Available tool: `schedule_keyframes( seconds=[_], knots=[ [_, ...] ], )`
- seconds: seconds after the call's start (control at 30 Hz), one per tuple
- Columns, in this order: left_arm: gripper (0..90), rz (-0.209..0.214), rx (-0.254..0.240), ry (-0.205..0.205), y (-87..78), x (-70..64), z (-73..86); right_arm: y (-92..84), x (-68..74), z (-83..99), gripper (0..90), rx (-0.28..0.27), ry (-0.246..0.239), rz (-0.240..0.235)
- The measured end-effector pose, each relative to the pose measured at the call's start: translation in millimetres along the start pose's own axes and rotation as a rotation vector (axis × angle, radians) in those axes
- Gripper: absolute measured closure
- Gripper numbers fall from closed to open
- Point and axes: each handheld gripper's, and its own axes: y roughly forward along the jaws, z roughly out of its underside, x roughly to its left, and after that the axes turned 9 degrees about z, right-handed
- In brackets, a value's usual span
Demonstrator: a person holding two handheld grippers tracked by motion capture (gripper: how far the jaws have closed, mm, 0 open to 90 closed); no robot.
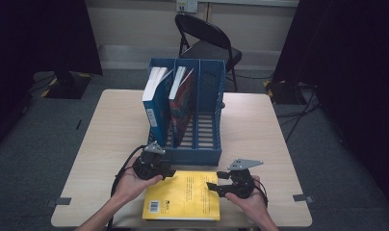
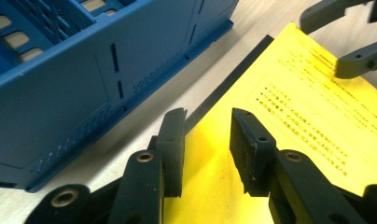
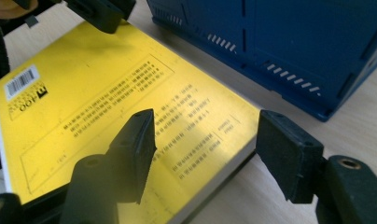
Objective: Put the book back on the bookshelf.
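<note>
A yellow book [image 1: 183,197] lies flat near the table's front edge, barcode side up. My left gripper [image 1: 169,172] is at the book's far left corner. In the left gripper view its jaws [image 2: 207,140] stand open over the yellow cover [image 2: 294,112], one pad at the dark spine edge. My right gripper [image 1: 214,180] is at the book's right side. Its jaws [image 3: 205,144] are open and straddle the book's edge [image 3: 130,93], one pad over the cover and the other over the table. Nothing is pressed between either pair of pads.
A blue file rack [image 1: 192,154] with three slots stands just behind the book. A blue book [image 1: 156,103] and a dark red book [image 1: 182,101] stand in its left and middle slots. A folding chair [image 1: 207,41] stands beyond the table [image 1: 260,130].
</note>
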Motion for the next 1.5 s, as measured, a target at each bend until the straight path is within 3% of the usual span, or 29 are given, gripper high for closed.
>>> schedule_keyframes(
  seconds=[0.1, 0.2, 0.23, 0.3, 0.43, 0.53, 0.6, 0.63, 0.77, 0.83, 0.97, 1.03, 1.2, 1.27, 1.4, 1.5],
  knots=[
    [65.7, -0.002, 0.021, 0.032, 3.8, 0.5, 1.7, 0.8, -0.3, 2.5, 40.5, 0.008, -0.004, 0.009],
    [63.5, -0.02, 0.002, 0.052, 9.4, 0.2, 4.3, 0.9, 0.1, 3.6, 42.7, 0.01, -0.004, 0.022],
    [62.2, -0.017, 0.018, 0.047, 11.5, 0.6, 4.1, 1.0, 0.4, 4.0, 42.9, 0.009, -0.001, 0.025],
    [60.1, -0.005, -0.011, 0.041, 15.2, 2.0, 6.8, 1.1, 1.4, 4.5, 43.5, 0.009, 0.004, 0.03],
    [60.5, 0.0, -0.021, 0.049, 15.9, 1.7, 7.9, 1.4, 0.8, 4.5, 47.0, 0.007, 0.02, 0.04],
    [61.8, -0.006, -0.047, 0.097, 16.5, -0.3, 11.7, 1.5, 2.1, 3.7, 47.5, 0.012, 0.016, 0.052],
    [64.2, -0.028, -0.065, 0.176, 16.3, -4.3, 16.0, 1.5, 2.6, 3.1, 47.6, 0.015, 0.013, 0.055],
    [64.9, -0.034, -0.07, 0.178, 16.1, -5.3, 17.2, 1.7, 3.9, 2.5, 48.1, 0.014, 0.0, 0.063],
    [66.0, -0.031, -0.048, 0.164, 10.5, -7.4, 20.2, 5.5, 8.3, -2.1, 50.0, 0.014, -0.028, 0.078],
    [66.0, -0.019, -0.04, 0.172, 8.1, -9.2, 22.8, 8.4, 9.6, -4.9, 51.0, 0.016, -0.035, 0.074],
    [66.3, 0.009, -0.028, 0.143, 1.2, -8.7, 29.5, 15.7, 10.6, -10.2, 52.9, 0.014, -0.04, 0.053],
    [65.3, 0.037, -0.037, 0.098, -0.8, -7.5, 33.3, 20.4, 11.6, -13.9, 53.8, 0.01, -0.048, 0.05],
    [57.1, 0.078, -0.045, 0.069, -5.5, -9.1, 44.4, 30.2, 14.5, -21.0, 54.7, 0.011, -0.057, 0.023],
    [57.0, 0.1, -0.067, 0.035, -6.5, -6.6, 49.2, 32.0, 15.6, -22.7, 54.8, 0.012, -0.061, 0.017],
    [53.0, 0.136, -0.054, 0.019, -6.2, 0.1, 48.3, 28.0, 16.6, -22.5, 61.5, 0.007, -0.069, 0.029],
    [55.9, 0.132, -0.047, 0.031, -5.8, -2.5, 46.5, 18.4, 16.1, -15.6, 55.6, 0.008, -0.052, 0.002]
  ],
)
